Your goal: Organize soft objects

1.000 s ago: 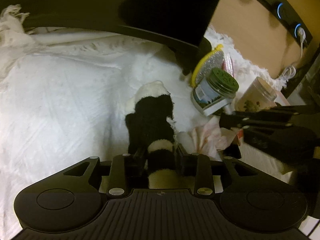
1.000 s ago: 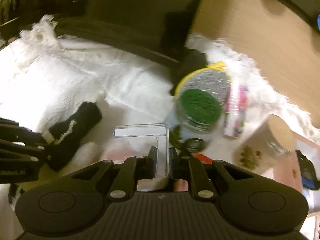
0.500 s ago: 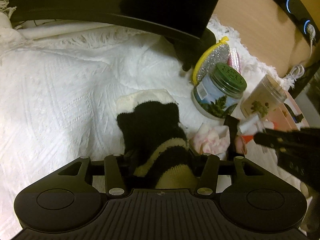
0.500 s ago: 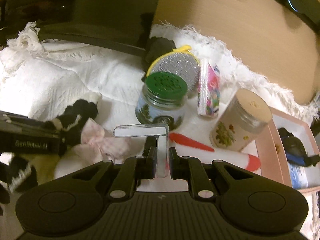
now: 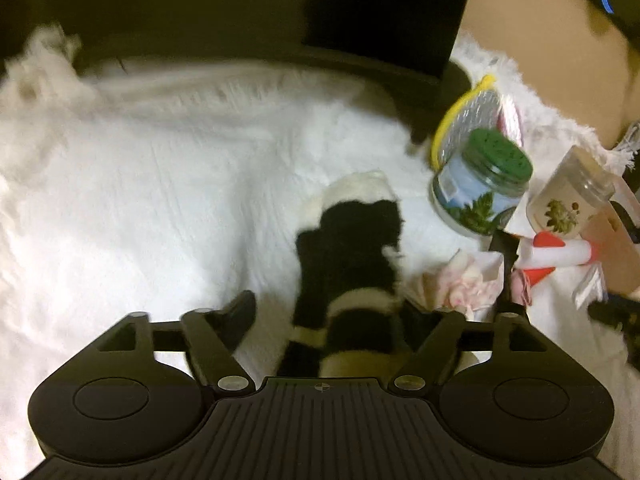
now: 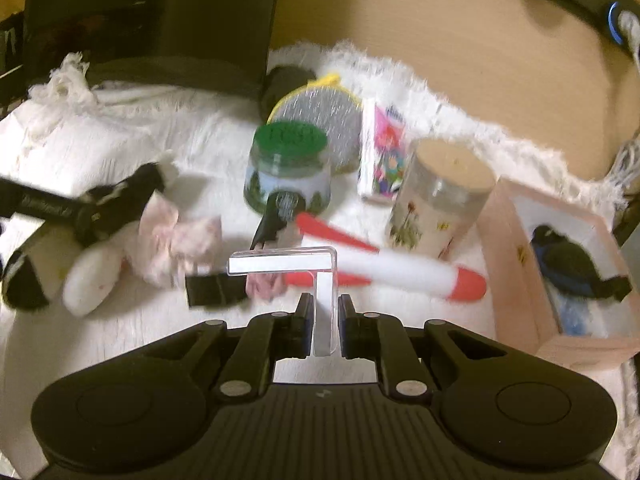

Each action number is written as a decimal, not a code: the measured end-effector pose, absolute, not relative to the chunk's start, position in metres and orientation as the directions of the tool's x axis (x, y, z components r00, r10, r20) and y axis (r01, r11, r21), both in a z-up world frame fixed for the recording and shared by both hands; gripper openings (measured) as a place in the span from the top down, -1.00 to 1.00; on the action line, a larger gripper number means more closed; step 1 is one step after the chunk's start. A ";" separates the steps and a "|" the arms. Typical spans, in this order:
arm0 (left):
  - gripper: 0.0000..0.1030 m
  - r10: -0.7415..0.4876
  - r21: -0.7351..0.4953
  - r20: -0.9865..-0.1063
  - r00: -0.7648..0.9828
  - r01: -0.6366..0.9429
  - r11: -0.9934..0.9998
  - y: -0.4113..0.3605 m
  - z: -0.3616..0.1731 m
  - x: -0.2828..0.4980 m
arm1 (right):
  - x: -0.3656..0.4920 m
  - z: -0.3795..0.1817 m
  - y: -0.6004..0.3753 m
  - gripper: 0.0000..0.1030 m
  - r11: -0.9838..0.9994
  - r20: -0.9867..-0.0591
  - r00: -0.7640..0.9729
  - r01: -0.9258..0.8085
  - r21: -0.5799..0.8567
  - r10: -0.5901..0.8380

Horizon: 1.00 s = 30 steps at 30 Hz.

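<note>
A black-and-white fuzzy sock (image 5: 352, 264) lies on the white bedspread (image 5: 140, 200) between the fingers of my left gripper (image 5: 340, 312), which is open around it. The sock also shows at the left of the right wrist view (image 6: 100, 216). A crumpled pink-and-white cloth (image 5: 464, 284) lies just right of the sock; it also shows in the right wrist view (image 6: 176, 236). My right gripper (image 6: 323, 316) is shut on a clear L-shaped plastic piece (image 6: 320, 276).
A green-lidded jar (image 6: 288, 172), a floral jar (image 6: 440, 204), a red-and-white soft roll (image 6: 392, 272), a yellow-rimmed grey pad (image 6: 320, 120) and a colourful packet (image 6: 384, 160) stand behind. A pink box (image 6: 560, 272) holds dark items at the right. A black object (image 5: 240, 12) looms at the back.
My left gripper has opened and let go of the sock, which now lies on the bedspread. My right gripper has drawn back, still shut on the clear piece.
</note>
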State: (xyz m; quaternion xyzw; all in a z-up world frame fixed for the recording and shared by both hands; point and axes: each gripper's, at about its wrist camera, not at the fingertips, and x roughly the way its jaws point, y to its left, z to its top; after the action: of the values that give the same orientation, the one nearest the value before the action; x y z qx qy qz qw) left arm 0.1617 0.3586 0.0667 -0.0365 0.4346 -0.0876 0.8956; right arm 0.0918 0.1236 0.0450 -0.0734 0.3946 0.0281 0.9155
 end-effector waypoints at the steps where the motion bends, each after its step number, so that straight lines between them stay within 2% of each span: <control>1: -0.67 -0.194 -0.153 -0.785 0.588 0.120 0.981 0.359 0.063 0.167 | 0.090 0.043 0.124 0.76 0.987 -0.731 0.682 -0.115 -0.112 -0.004; 2: -0.73 -0.221 -0.187 -0.802 0.554 0.117 0.975 0.358 0.057 0.174 | 0.089 0.041 0.125 0.76 0.986 -0.733 0.680 -0.123 -0.114 0.000; 4: -0.73 -0.259 -0.240 -0.818 0.514 0.104 0.965 0.358 0.046 0.184 | 0.085 0.041 0.127 0.76 0.983 -0.734 0.679 -0.143 -0.114 0.014; 6: -0.72 -0.256 -0.229 -0.809 0.529 0.117 0.966 0.352 0.046 0.185 | 0.082 0.041 0.128 0.76 0.981 -0.735 0.678 -0.157 -0.114 0.023; 9: -0.61 -0.276 -0.226 -0.788 0.550 0.159 0.961 0.348 0.043 0.183 | 0.084 0.039 0.126 0.76 0.982 -0.743 0.669 -0.153 -0.106 0.024; 12: -0.37 -0.299 -0.225 -0.755 0.583 0.198 0.954 0.347 0.040 0.175 | 0.086 0.040 0.124 0.76 0.984 -0.747 0.664 -0.154 -0.092 0.034; 15: 0.06 -0.345 -0.258 -0.715 0.608 0.229 0.939 0.353 0.038 0.167 | 0.089 0.048 0.120 0.76 0.986 -0.743 0.668 -0.150 -0.078 0.043; 16: 0.29 -0.357 -0.282 -0.712 0.605 0.220 0.934 0.356 0.039 0.167 | 0.090 0.052 0.118 0.76 0.987 -0.737 0.674 -0.145 -0.071 0.046; 17: 0.61 -0.365 -0.305 -0.709 0.603 0.204 0.930 0.361 0.042 0.168 | 0.091 0.059 0.114 0.76 0.989 -0.727 0.684 -0.137 -0.061 0.050; 24: 0.59 -0.323 -0.256 -0.658 0.680 0.202 0.945 0.381 0.091 0.163 | 0.090 0.115 0.071 0.76 0.996 -0.639 0.769 -0.081 -0.046 0.034; 27: 0.59 -0.337 -0.298 -0.625 0.704 0.183 0.937 0.386 0.113 0.159 | 0.085 0.135 0.045 0.76 0.996 -0.594 0.804 -0.045 -0.074 -0.008; 30: 0.59 -0.403 -0.360 -0.556 0.726 0.227 0.905 0.374 0.152 0.149 | 0.075 0.155 0.008 0.76 0.995 -0.538 0.840 0.020 -0.101 -0.072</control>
State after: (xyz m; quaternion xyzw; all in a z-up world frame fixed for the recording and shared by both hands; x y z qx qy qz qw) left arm 0.1493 0.3743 0.1518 -0.1347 0.3278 -0.1713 0.9193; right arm 0.0751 0.0077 0.1550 -0.0457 0.2821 -0.0240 0.9580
